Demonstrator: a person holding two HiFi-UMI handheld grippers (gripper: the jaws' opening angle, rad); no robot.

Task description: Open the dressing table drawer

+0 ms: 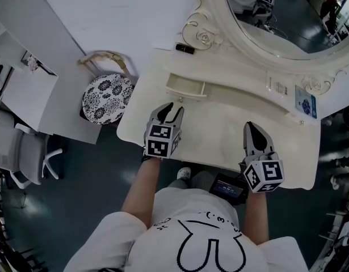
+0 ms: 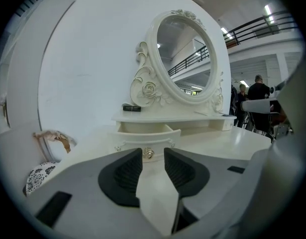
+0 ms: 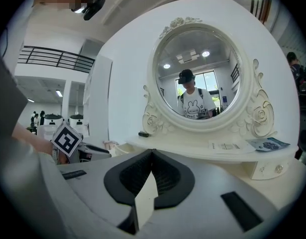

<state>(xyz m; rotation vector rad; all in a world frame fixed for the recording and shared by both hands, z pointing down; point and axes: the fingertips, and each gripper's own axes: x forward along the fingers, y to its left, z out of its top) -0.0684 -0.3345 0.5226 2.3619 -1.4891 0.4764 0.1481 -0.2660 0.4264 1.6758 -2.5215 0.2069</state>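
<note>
One drawer [image 1: 186, 88], lengthwise along the dressing table [image 1: 219, 126], juts toward the spread, empty left gripper [image 1: 169, 107]; right gripper [image 1: 251, 127] pressed together.

head: above, steeply down | gripper views: low, facing shared dressing table [image 1: 219, 123]

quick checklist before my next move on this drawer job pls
1. drawer open: ok, it stands pulled out from under the shelf with its inside showing.
2. left gripper off the knob: ok, jaws apart, the knob lies beyond them, untouched.
3. right gripper empty: ok, jaws together over the tabletop, nothing between them.
4. black object undisturbed: ok, it lies on the shelf, apart from both grippers.
5. drawer out to its full travel: cannot tell.
</note>
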